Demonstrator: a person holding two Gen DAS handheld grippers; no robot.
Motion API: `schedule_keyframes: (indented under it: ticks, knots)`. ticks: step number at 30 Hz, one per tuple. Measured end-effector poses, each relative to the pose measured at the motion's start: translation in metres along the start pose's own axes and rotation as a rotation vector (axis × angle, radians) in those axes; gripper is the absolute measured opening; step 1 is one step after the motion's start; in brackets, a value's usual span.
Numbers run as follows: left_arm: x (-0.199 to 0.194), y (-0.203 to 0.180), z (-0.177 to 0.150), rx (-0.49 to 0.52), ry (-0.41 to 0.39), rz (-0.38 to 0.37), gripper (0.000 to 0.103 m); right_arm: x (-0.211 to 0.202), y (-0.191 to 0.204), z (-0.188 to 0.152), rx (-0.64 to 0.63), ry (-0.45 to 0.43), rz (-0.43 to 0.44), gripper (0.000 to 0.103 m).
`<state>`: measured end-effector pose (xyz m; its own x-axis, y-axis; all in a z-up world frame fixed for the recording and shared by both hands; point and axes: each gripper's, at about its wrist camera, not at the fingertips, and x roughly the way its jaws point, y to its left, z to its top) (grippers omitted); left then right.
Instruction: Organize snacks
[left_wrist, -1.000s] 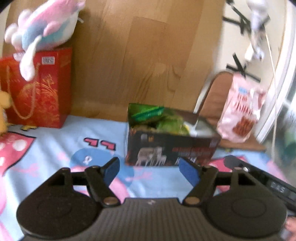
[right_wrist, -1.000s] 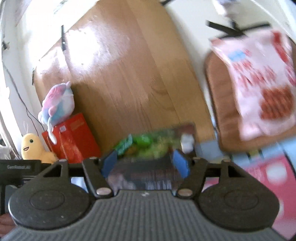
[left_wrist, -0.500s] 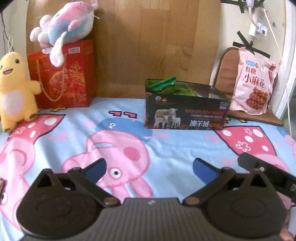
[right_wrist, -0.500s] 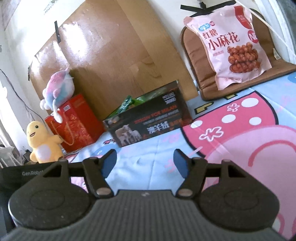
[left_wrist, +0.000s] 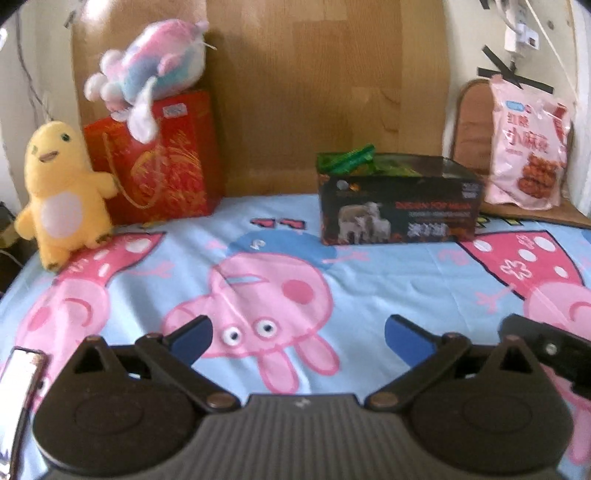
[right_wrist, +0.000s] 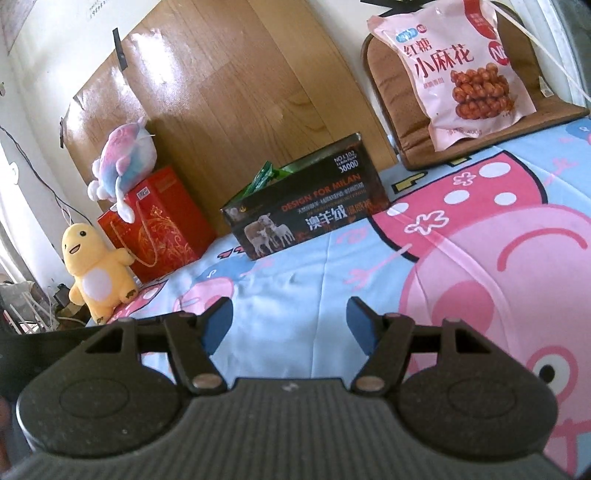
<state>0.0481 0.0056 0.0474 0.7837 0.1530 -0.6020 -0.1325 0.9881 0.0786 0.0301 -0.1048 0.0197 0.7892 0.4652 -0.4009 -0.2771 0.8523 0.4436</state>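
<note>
Hand-held grippers, left (left_wrist: 297, 338) and right (right_wrist: 290, 325), released, farther back from snack box (left_wrist: 399, 201).

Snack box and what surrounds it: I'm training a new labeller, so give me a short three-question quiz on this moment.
1. True or false: the pink snack bag lies inside the black box.
2. What pokes out of the top of the black box? A) green packets B) a yellow toy C) a red bag
3. Fill in: the pink and blue plush sits on top of the ____ gift bag.

Key
1. False; it leans against a brown cushion, apart from the box.
2. A; green packets show above the rim.
3. Red.

Both the left gripper and the right gripper have their jaws apart and hold nothing.
</note>
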Motion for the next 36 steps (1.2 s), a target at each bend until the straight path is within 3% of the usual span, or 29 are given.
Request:
schedule_keyframes:
  ticks: [6,17,28,36]
  knots:
    - [-0.002,-0.001,0.000,0.008,-0.033,0.072,0.103,0.000,0.002,0.000,-0.007,0.003,0.000,0.070]
    - [0.009,-0.001,0.000,0.029,-0.004,0.101,0.103,0.008,-0.004,-0.002,0.013,0.023,-0.013,0.071]
    - [0.006,-0.006,0.003,0.082,-0.057,0.123,0.103,0.012,-0.006,-0.001,0.020,0.027,-0.029,0.071]
    - [0.006,-0.005,0.009,0.096,-0.069,0.195,0.103,0.012,-0.004,0.001,0.020,0.021,-0.030,0.071]
